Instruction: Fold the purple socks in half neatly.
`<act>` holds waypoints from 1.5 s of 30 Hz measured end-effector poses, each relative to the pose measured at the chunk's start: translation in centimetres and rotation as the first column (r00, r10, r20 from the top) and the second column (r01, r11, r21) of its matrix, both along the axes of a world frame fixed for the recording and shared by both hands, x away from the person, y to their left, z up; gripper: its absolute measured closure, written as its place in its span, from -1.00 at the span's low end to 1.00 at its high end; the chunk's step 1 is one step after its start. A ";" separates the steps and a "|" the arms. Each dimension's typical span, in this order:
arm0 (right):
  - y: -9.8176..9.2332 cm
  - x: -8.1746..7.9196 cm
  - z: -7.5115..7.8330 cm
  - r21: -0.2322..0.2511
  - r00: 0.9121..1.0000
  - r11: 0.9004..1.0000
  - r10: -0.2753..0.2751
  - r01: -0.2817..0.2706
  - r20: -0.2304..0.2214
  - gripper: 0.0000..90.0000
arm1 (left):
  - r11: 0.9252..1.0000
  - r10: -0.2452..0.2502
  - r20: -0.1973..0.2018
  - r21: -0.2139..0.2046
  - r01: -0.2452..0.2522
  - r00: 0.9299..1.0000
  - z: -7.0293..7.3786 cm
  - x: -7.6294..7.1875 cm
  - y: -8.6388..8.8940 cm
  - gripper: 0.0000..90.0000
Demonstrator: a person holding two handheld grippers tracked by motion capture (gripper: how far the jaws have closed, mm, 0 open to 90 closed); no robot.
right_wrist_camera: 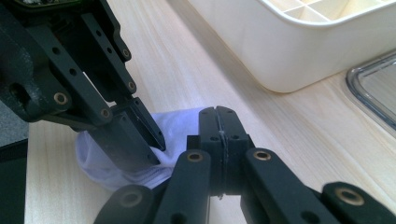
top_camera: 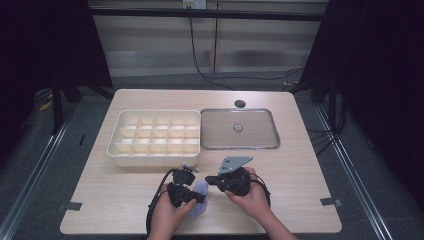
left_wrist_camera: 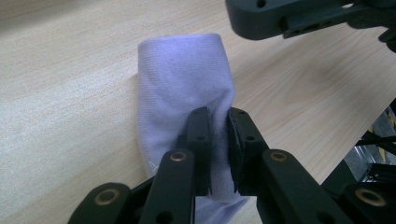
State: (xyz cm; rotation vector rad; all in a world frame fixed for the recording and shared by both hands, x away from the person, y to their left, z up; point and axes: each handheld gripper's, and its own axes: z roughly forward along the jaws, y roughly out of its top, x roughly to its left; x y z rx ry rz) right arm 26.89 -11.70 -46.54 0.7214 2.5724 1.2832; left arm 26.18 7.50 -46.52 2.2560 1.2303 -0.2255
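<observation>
A folded lavender cloth [top_camera: 201, 189] lies on the wooden table near its front edge. My left gripper [left_wrist_camera: 218, 125] is shut on the cloth [left_wrist_camera: 180, 79], pinching a fold at its near end between both jaws. From the right gripper view, that left gripper [right_wrist_camera: 152, 144] comes in from the left and bites into the pale cloth [right_wrist_camera: 95, 158]. My right gripper [right_wrist_camera: 217, 119] is shut with nothing between its jaws, its tips just beside the cloth. In the high view the left gripper [top_camera: 199, 196] and the right gripper [top_camera: 210, 179] sit close together, each held in a hand.
A white box with several compartments [top_camera: 155, 137] stands behind the grippers, with its wall [right_wrist_camera: 289, 51] close by. A clear lid or tray [top_camera: 239, 129] lies to the right of it. A round dark hole [top_camera: 240, 103] is in the tabletop farther back.
</observation>
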 end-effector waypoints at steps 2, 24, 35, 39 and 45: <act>0.2 0.0 -0.1 -0.001 1.000 1.000 0.004 -0.004 -0.002 1.00 | 1.000 0.000 -0.003 -0.002 0.000 1.000 0.0 0.0 0.0 0.78; 2.5 0.7 -2.1 -0.027 0.998 0.999 0.038 -0.040 -0.059 1.00 | 1.000 -0.016 -0.004 -0.020 0.016 1.000 0.1 -0.2 -0.1 0.60; 2.2 0.7 -2.3 -0.033 0.998 0.999 0.035 -0.037 -0.058 1.00 | 0.999 -0.018 -0.012 -0.050 0.018 1.000 1.3 0.0 0.3 0.45; 2.1 0.7 -2.3 -0.031 0.998 0.999 0.034 -0.035 -0.057 1.00 | 0.998 -0.005 0.010 -0.065 0.006 1.000 2.2 0.0 0.9 0.45; 2.2 0.6 -2.3 -0.039 0.998 0.999 0.031 -0.033 -0.051 1.00 | 1.000 -0.005 0.008 -0.029 0.005 1.000 2.2 -0.3 1.2 0.69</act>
